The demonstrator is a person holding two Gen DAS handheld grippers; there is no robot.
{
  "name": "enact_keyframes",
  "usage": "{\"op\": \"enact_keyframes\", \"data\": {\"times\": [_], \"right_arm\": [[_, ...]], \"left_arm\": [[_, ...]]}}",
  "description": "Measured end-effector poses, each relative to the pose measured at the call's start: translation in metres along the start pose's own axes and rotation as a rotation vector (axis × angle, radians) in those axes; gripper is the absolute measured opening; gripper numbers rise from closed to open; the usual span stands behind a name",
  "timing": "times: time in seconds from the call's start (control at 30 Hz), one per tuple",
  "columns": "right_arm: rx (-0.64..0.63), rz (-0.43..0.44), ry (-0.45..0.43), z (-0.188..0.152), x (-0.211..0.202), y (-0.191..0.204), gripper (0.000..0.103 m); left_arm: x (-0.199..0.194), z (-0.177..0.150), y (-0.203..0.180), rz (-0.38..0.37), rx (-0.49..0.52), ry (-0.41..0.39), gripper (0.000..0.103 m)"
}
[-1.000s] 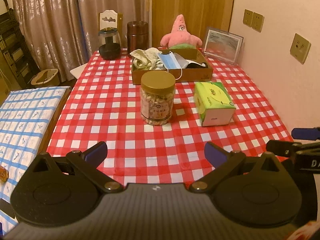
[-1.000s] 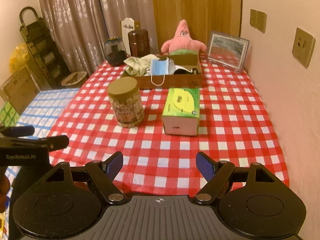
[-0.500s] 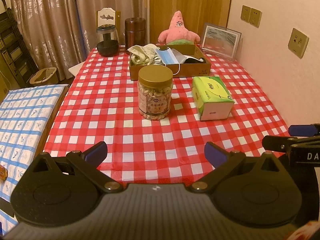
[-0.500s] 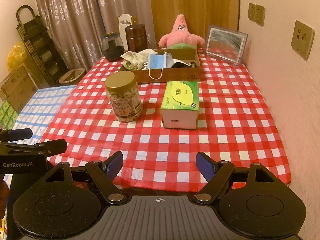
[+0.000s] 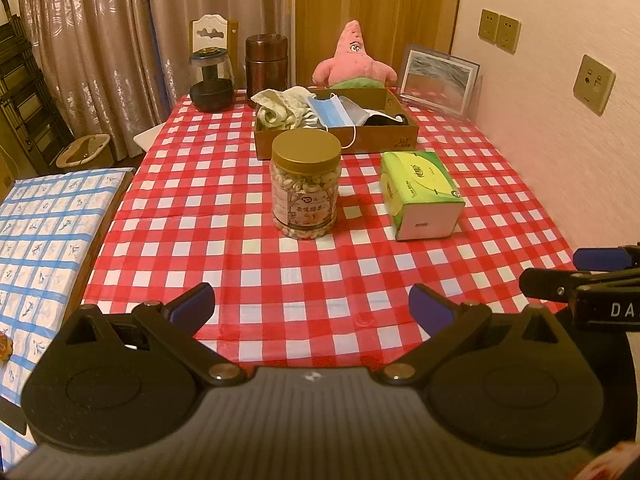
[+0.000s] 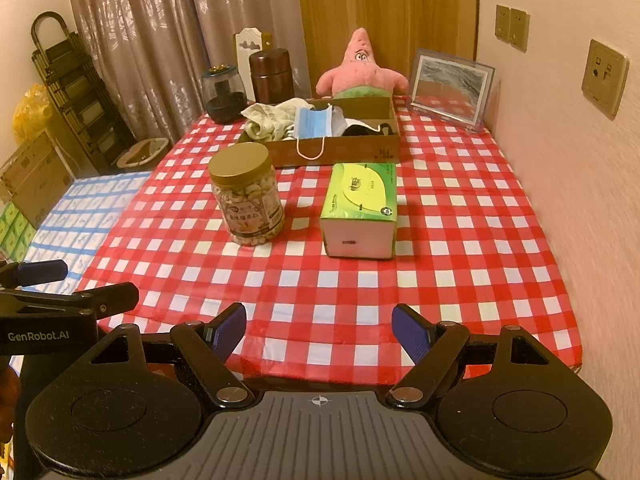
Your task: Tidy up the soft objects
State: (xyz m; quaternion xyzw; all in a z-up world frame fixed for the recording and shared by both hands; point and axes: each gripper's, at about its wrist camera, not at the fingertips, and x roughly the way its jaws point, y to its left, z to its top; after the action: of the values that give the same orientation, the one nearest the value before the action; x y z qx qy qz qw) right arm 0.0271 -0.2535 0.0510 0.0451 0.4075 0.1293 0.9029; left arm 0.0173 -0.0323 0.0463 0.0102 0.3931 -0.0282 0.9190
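Note:
A brown cardboard tray [image 5: 384, 138] [image 6: 340, 154] at the table's far middle holds a crumpled cloth [image 5: 280, 110] [image 6: 270, 120], a blue face mask [image 5: 332, 114] [image 6: 314, 124] and a dark item. A pink starfish plush [image 5: 352, 64] [image 6: 362, 70] sits behind the tray. A green tissue pack [image 5: 418, 194] [image 6: 360, 208] lies in front of it. My left gripper [image 5: 312, 308] and right gripper [image 6: 320, 328] are both open and empty, over the table's near edge.
A jar of nuts [image 5: 306, 188] [image 6: 248, 194] stands mid-table on the red checked cloth [image 5: 240, 240]. A framed picture [image 5: 438, 80], a brown canister [image 5: 266, 64] and a dark glass pot [image 5: 210, 80] stand at the back. A blue checked surface [image 5: 44, 240] lies left; a wall is right.
Both grippers have drawn back toward the near edge and risen slightly, so the table's objects look farther away. Both stay open and empty.

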Motion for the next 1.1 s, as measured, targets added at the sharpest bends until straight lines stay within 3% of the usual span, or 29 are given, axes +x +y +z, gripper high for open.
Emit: {"op": "enact_keyframes", "data": {"times": [1.1], "right_arm": [[-0.004, -0.011, -0.003, 0.0039, 0.0021, -0.0045, 0.079]], "left_arm": [[0.0011, 0.0008, -0.0018, -0.002, 0.000, -0.002, 0.103]]}}
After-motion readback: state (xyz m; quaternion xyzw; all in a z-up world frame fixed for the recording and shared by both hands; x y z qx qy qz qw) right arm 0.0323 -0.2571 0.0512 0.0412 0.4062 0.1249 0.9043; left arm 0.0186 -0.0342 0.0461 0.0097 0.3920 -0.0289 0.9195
